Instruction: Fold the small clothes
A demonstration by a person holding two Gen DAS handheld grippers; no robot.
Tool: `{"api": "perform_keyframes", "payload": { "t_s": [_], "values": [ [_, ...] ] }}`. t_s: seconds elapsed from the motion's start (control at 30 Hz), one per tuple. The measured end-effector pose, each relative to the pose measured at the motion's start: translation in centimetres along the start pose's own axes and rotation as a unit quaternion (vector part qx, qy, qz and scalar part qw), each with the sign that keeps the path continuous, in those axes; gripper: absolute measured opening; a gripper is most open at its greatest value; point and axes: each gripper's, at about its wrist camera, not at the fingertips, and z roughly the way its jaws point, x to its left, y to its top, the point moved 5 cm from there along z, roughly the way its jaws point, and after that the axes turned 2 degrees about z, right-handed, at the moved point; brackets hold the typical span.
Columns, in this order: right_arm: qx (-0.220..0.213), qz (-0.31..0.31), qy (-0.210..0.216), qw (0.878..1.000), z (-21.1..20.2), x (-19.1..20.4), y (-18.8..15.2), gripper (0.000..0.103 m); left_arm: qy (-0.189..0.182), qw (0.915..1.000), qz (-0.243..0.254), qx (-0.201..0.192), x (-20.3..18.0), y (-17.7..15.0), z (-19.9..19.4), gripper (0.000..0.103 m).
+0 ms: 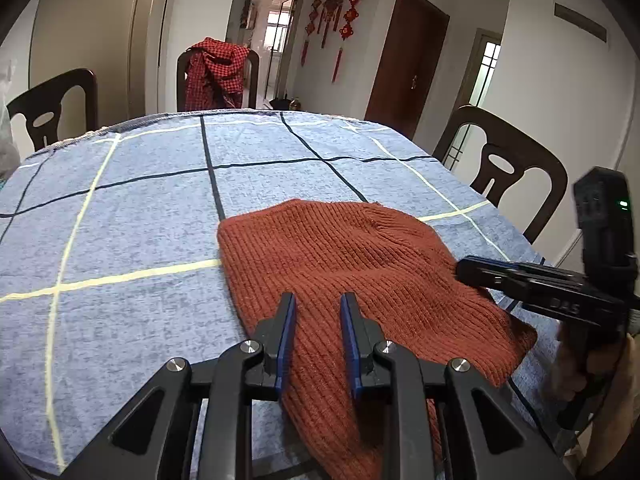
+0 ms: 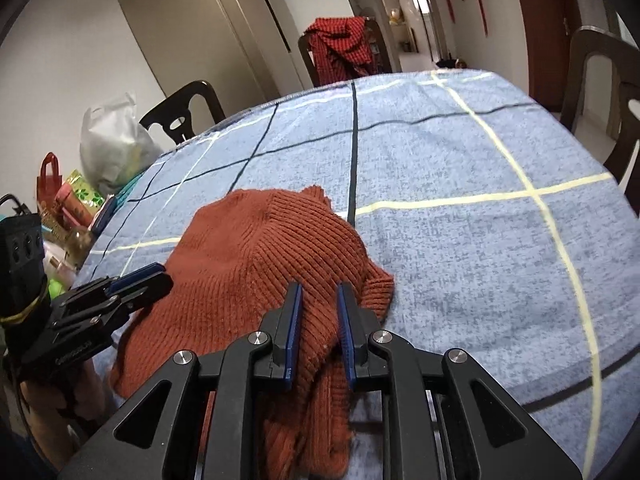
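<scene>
Rust-red ribbed knit garment [image 1: 344, 264] lies on the near part of the table, on the blue checked tablecloth [image 1: 140, 208], with its near edge gathered up and lifted toward us. We see the left gripper [image 1: 318, 300] at the near left portion of the knit; its blue-padded fingers [image 1: 289, 320] stand only slightly apart, with a fold of the fabric running up between them, so we read it as clamped on the garment. In the right wrist view the right gripper [image 2: 319, 290] shows the same arrangement: narrow gap, knit bunched between the pads and hanging in folds below them, clamped on the garment's near right part, beside a ribbed cuff [image 2: 378, 288] that rests on the cloth. Each gripper appears in the other's view at the side of the garment, level with the fabric. Far portion of the knit lies flat on the cloth. Dark wooden chairs [image 1: 504, 164] stand around the table; one at the far end carries a red checked cloth [image 1: 216, 68]. Bags and packets [image 2: 108, 148] are piled beyond the table's left edge.
</scene>
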Motion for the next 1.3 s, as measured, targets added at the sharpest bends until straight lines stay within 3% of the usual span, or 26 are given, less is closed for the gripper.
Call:
{"api": "perform_keyframes", "payload": {
  "t_s": [0.33,0.73,1.3],
  "values": [
    [-0.022,-0.039,0.01,0.999,-3.4,2.2,-1.3,0.017,0.042,0.9989,0.02,-0.01,-0.5,-0.3,-2.6,0.025],
    [0.001,-0.043,0.0,0.999,-2.7,1.6,-3.9,0.017,0.049,0.9986,0.02,0.001,-0.6,-3.2,-3.7,0.025],
    [0.005,-0.038,-0.001,0.999,-2.9,1.7,-4.2,0.021,0.053,0.9985,0.017,0.0,-0.6,-3.3,-3.3,0.031]
  ]
}}
